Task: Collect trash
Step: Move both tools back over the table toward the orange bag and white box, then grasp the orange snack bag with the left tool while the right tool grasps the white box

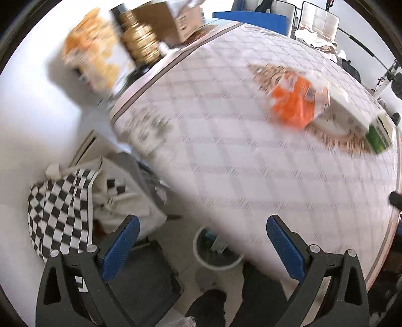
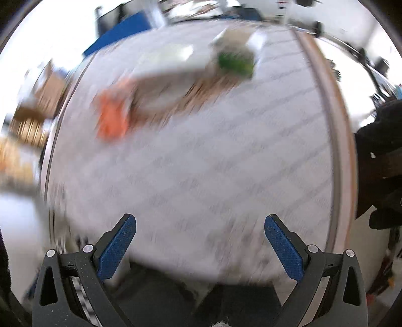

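Orange wrapper (image 1: 297,100) lies on the table (image 1: 226,156), on the far half, touching a white box (image 1: 344,110); a green carton (image 1: 378,137) sits just beyond the box's far end. Right wrist view shows the same three, heavily blurred: wrapper (image 2: 111,118), box (image 2: 168,63), carton (image 2: 235,61). Table (image 2: 191,176) carries a checked cloth with a brown patterned patch under the items.

Left gripper (image 1: 202,247): blue pads spread wide, nothing between them. It hangs over the near table edge, well short of the wrapper. Below it, on the floor, a white bin (image 1: 216,251) shows partly from under the table rim; contents unclear. A black-and-white checked cloth (image 1: 59,213) is heaped to the left, with a dark chair seat (image 1: 143,284) beside it.

Right gripper (image 2: 199,249): pads also spread wide, empty, above the near part of the table. Open cloth lies between it and the wrapper.

Off the far left edge: a gold object (image 1: 139,41), a cardboard box (image 1: 170,21), a yellow-orange bag (image 1: 93,50), all blurred.
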A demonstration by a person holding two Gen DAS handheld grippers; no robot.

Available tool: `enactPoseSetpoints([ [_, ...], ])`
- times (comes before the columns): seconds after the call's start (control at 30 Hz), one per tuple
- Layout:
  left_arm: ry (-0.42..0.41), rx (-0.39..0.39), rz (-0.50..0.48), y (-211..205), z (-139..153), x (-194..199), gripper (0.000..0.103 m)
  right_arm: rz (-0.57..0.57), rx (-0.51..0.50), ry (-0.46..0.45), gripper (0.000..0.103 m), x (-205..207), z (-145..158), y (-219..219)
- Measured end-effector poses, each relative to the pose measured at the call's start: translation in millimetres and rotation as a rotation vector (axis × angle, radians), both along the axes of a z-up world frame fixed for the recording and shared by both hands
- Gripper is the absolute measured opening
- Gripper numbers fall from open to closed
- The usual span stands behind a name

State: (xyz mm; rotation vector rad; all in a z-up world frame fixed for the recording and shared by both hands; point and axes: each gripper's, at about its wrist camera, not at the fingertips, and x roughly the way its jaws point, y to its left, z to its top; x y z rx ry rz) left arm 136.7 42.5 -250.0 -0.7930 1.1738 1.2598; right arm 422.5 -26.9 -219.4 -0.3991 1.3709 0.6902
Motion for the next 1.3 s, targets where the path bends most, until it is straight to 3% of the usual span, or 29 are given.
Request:
enactPoseSetpoints([
  [0.2, 0.044, -0.034, 0.008, 71.3, -14.6, 74.2, 0.103, -0.197, 0.011, 0.018, 0.103, 138.0, -5.1, 69.6],
  [0.33, 0.086, -0.059, 0.014, 112.4, -31.6, 116.7, 0.103, -0.279, 0.004, 0.055, 0.103, 193.4, -20.7, 113.1],
  [0.43, 0.09, -0.082, 0.021, 130.0, -40.4, 133.9, 0.103, -0.296, -0.028, 0.081, 0.103, 212.2, -44.0, 138.2],
  [0.67, 0.105, -0.141, -0.03, 150.6, -68.5, 178.5, 0.103, -0.277, -0.101, 0.084, 0.103, 218.4, -81.3, 161.7],
  [0.73, 0.118, -0.159, -0.057, 152.1, -77.9, 189.6, 0.103, -0.263, -0.113, 0.081, 0.102, 219.2, -86.1, 161.7],
  [0.8, 0.128, -0.167, -0.074, 153.9, -83.8, 195.8, 0.103, -0.252, -0.137, 0.072, 0.09, 222.2, -90.8, 162.1],
  [0.93, 0.16, -0.166, -0.111, 159.4, -94.6, 204.3, 0.103, -0.228, -0.134, 0.063, 0.09, 225.8, -92.5, 158.4],
  [1.1, 0.142, -0.191, -0.145, 165.4, -104.2, 207.7, 0.102, -0.203, -0.154, 0.061, 0.09, 226.0, -95.2, 163.9],
  [1.17, 0.123, -0.205, -0.167, 165.4, -108.5, 209.5, 0.099, -0.192, -0.161, 0.06, 0.09, 226.1, -96.3, 165.1],
  [1.23, 0.094, -0.224, -0.183, 165.0, -113.1, 209.6, 0.084, -0.181, -0.164, 0.06, 0.09, 225.8, -98.6, 168.8],
  [1.3, 0.076, -0.218, -0.19, 162.5, -113.0, 210.2, 0.078, -0.174, -0.169, 0.054, 0.09, 224.6, -101.1, 175.1],
])
